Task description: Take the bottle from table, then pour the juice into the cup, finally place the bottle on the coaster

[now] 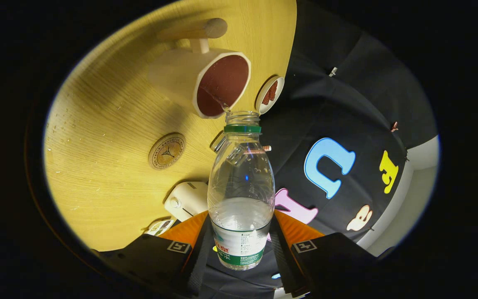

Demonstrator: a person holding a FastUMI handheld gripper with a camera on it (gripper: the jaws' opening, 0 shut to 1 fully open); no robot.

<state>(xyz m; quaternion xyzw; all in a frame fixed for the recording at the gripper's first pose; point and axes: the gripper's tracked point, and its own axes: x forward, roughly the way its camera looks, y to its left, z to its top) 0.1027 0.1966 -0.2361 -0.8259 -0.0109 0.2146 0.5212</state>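
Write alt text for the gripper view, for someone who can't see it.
The gripper is shut on a clear bottle, tilted so a thin stream runs from its mouth into a cream cup on the wooden table. A round coaster lies on the table beside the bottle, with a small white box nearer the fingers.

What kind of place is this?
Likely a staged recording booth: a wooden table backed by a black cloth wall, with a cup, and a bottle gripped in the hand-held gripper.
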